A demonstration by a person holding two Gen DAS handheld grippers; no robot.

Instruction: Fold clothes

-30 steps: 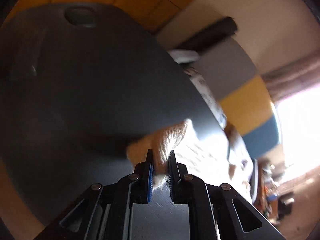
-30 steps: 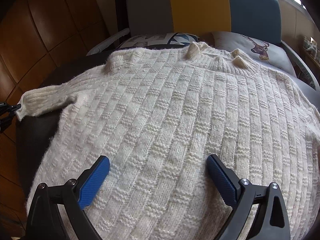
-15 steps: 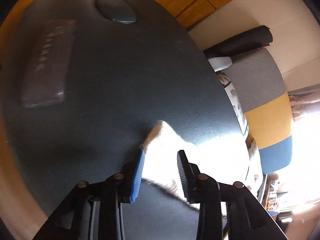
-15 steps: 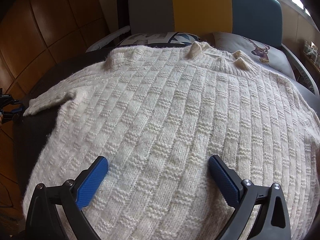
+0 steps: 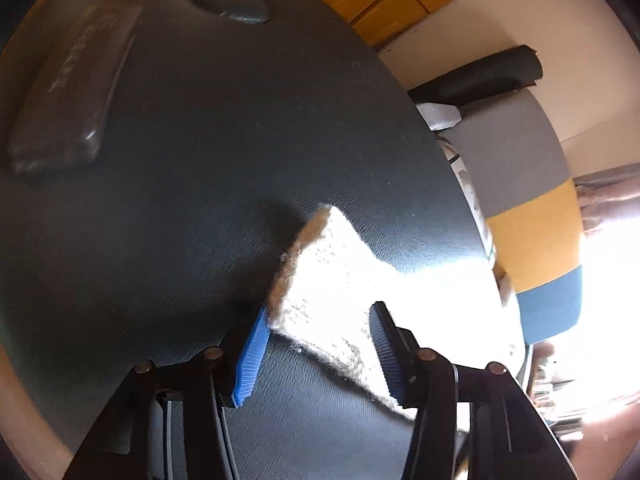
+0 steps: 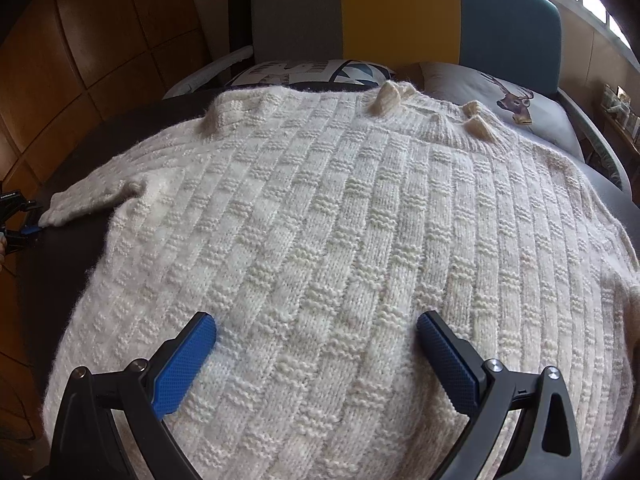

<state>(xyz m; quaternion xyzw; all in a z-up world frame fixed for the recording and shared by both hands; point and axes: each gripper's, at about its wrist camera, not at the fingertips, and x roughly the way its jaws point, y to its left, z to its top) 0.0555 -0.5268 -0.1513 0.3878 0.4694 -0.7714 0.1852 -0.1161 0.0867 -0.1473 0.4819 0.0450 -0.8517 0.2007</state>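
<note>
A cream knitted sweater (image 6: 340, 232) lies spread flat, face down, on a dark round table (image 6: 80, 152), collar toward the sofa. Its left sleeve (image 6: 88, 200) stretches out flat to the left. In the left wrist view the sleeve cuff (image 5: 320, 280) rests on the table between the fingers of my left gripper (image 5: 320, 340), which is open and not clamping it. The left gripper (image 6: 20, 220) also shows at the left edge of the right wrist view, beside the cuff. My right gripper (image 6: 316, 344) hovers open over the sweater's lower body with nothing between its fingers.
A sofa (image 6: 400, 12) with grey, yellow and blue back panels stands behind the table, with a patterned cushion (image 6: 312, 72) and a deer cushion (image 6: 512, 100). A dark flat remote-like object (image 5: 68, 100) and a dark oval object (image 5: 228, 0) lie on the table's far side. Wooden panelling (image 6: 80, 40) lines the left.
My left gripper went from shut on the sleeve cuff to open, and the cuff now lies flat on the table. The right gripper stayed open over the sweater body.
</note>
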